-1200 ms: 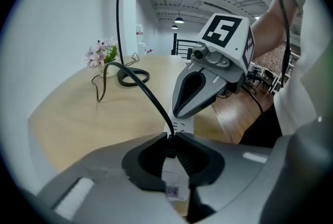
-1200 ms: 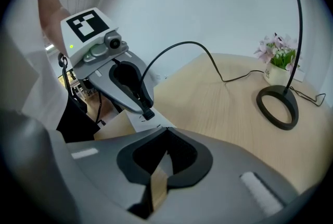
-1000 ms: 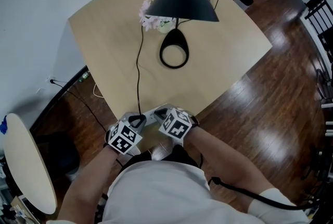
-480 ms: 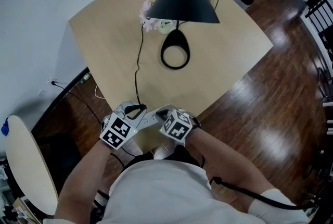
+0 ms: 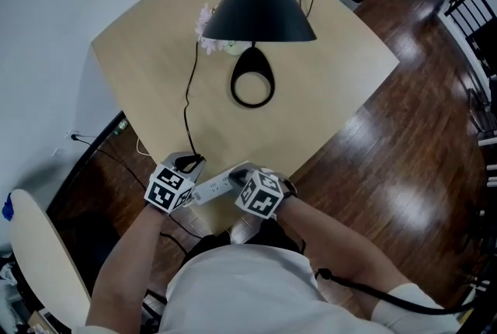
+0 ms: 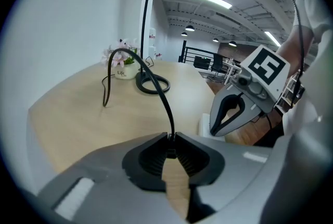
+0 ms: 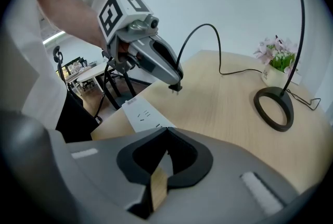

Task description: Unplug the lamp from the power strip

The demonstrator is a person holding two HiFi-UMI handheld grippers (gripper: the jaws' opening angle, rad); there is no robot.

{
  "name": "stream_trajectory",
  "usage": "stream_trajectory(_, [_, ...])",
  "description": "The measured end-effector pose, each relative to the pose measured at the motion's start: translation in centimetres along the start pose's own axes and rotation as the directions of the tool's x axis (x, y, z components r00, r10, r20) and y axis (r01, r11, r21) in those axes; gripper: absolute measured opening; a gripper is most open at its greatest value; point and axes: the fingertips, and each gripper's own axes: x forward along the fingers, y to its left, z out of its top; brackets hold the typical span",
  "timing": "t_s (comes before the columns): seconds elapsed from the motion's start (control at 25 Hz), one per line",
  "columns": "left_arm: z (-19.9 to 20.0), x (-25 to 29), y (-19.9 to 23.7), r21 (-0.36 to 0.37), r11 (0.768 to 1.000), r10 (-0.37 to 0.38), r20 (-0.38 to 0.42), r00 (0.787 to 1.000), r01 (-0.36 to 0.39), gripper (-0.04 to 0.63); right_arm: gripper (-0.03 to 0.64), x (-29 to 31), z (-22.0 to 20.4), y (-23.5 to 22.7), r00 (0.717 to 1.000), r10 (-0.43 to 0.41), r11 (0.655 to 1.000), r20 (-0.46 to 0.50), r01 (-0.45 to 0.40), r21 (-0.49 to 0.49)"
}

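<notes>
Pale wood is shown by the tabletop (image 5: 334, 76) in the head view, where a black lamp (image 5: 260, 6) is set at the far side, its ring base (image 5: 253, 103) flat on the wood and a small pot of pink flowers (image 5: 206, 20) just beside it. A black cord (image 5: 186, 107) is run from the lamp toward the near edge and is ended at the left gripper (image 5: 189, 163). A white power strip (image 5: 213, 186) is laid along that edge between the left gripper and the right gripper (image 5: 239, 172); dark floorboards (image 5: 404, 154) and a round pale seat (image 5: 39, 262) are seen around the table. In the left gripper view the jaws are clamped at their tips on the cord's end, and the right gripper is seen close by at the right. In the right gripper view the plug (image 7: 177, 87) is pinched by the left gripper and held clear above the strip, prongs down, touching nothing. The right gripper's own jaws are closed tip to tip at the strip's near end; whether the strip is pinched cannot be told.
</notes>
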Motion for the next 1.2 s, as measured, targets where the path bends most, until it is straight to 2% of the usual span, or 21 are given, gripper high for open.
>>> stream_trajectory(0.6, [-2.5,1.9,1.1,-0.068,0.998,0.009,-0.027,1.0,-0.011,0.061,0.006,-0.2,0.0,0.1,1.0,-0.011,1.0,0.014,0.011,0.019])
stream_trajectory(0.72, [-2.4,1.8,1.3,-0.076,0.997,0.011,-0.033,0.999,-0.014,0.117,0.006,-0.3,0.1,0.0,1.0,-0.007,1.0,0.013,0.007,0.019])
stream_trajectory(0.84, [-2.7,1.7,1.0,-0.079,0.997,0.013,-0.041,0.999,-0.016,0.13,0.006,-0.3,0.0,0.1,1.0,-0.007,1.0,0.013,0.007,0.015])
stream_trajectory(1.04, [-2.9,0.8,0.7,-0.097,0.995,0.032,-0.038,0.999,-0.036,0.13,0.006,-0.4,-0.1,0.0,1.0,-0.001,1.0,0.03,0.0,0.026])
stream_trajectory(1.2, [-3.7,-0.7,0.3,-0.107,0.991,0.076,-0.048,0.996,-0.081,0.13,0.006,-0.4,-0.2,0.0,0.998,0.02,0.999,0.06,-0.023,0.049])
